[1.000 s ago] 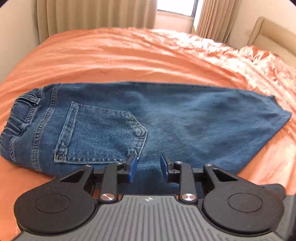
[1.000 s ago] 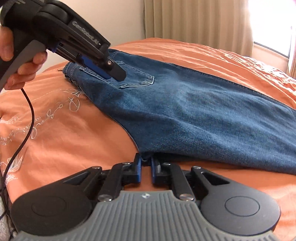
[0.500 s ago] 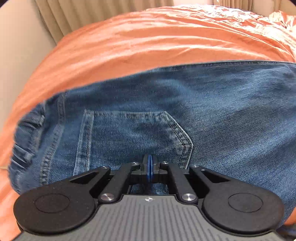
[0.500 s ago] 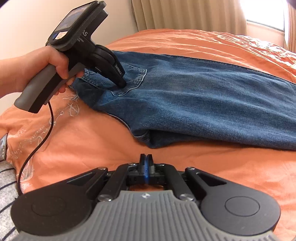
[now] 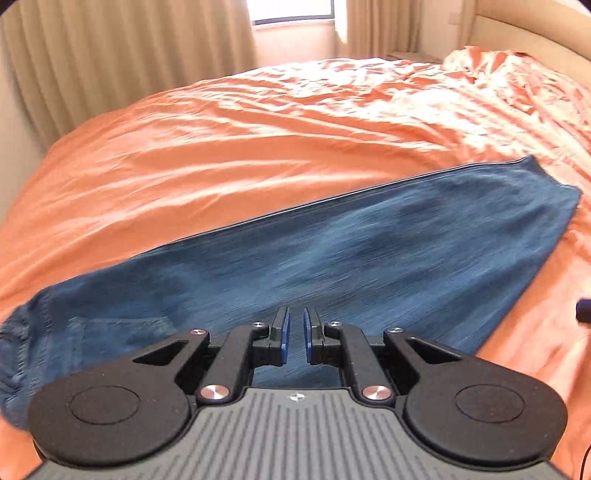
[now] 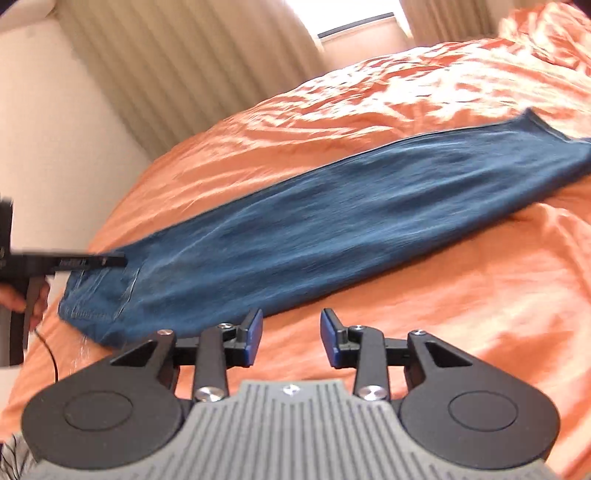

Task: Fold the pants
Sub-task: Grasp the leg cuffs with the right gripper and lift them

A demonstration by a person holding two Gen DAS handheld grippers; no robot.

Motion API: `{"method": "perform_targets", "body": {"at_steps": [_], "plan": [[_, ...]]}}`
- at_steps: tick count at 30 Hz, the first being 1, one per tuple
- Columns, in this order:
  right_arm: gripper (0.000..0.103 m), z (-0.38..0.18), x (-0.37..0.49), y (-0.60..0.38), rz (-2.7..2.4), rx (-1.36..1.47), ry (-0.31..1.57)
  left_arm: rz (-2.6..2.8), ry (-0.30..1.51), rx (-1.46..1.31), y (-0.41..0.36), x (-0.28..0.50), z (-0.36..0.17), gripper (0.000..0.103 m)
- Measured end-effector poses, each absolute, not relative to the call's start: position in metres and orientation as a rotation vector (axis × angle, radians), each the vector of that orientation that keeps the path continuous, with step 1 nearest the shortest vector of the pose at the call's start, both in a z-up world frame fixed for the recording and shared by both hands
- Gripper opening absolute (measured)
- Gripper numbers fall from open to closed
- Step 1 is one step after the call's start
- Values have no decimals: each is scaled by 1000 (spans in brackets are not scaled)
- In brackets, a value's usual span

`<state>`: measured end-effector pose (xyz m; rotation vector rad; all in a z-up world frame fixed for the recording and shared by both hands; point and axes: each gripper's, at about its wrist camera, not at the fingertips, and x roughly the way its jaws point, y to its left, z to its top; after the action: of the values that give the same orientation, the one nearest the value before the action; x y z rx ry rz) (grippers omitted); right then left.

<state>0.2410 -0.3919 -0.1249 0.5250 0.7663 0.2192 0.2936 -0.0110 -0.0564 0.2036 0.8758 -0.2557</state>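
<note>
Blue jeans point(image 5: 369, 254) lie flat on the orange bed, folded lengthwise leg on leg, waist at the left and cuffs at the far right; they also show in the right wrist view point(image 6: 332, 221). My left gripper point(image 5: 294, 332) hovers over the seat near the back pocket point(image 5: 110, 332), its jaws slightly apart and empty. It also shows in the right wrist view point(image 6: 110, 261), above the waist. My right gripper point(image 6: 291, 334) is open and empty, over the sheet just in front of the jeans' near edge.
The orange bedsheet point(image 5: 258, 140) is wrinkled and runs far behind the jeans. Beige curtains point(image 6: 184, 66) and a window stand behind the bed. A headboard point(image 5: 535, 26) is at the right. A black cable point(image 6: 51, 354) hangs from the left tool.
Both grippers have opened after being shut half a second ago. The left one lifted off the pocket and turned toward the legs. The right one swung right and tilted.
</note>
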Motion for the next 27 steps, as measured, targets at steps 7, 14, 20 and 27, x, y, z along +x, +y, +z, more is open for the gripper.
{"method": "perform_targets", "body": {"at_steps": [7, 14, 20, 27], "plan": [[49, -153, 266, -556, -6, 894, 688, -375, 887, 190, -95, 326, -82, 12], [50, -198, 325, -651, -109, 1120, 682, -464, 903, 215, -161, 361, -112, 12], [32, -241, 350, -684, -112, 1226, 650, -510, 901, 221, -203, 404, -138, 12], [9, -242, 357, -685, -82, 1178, 628, -476, 864, 266, -240, 456, -156, 12]]}}
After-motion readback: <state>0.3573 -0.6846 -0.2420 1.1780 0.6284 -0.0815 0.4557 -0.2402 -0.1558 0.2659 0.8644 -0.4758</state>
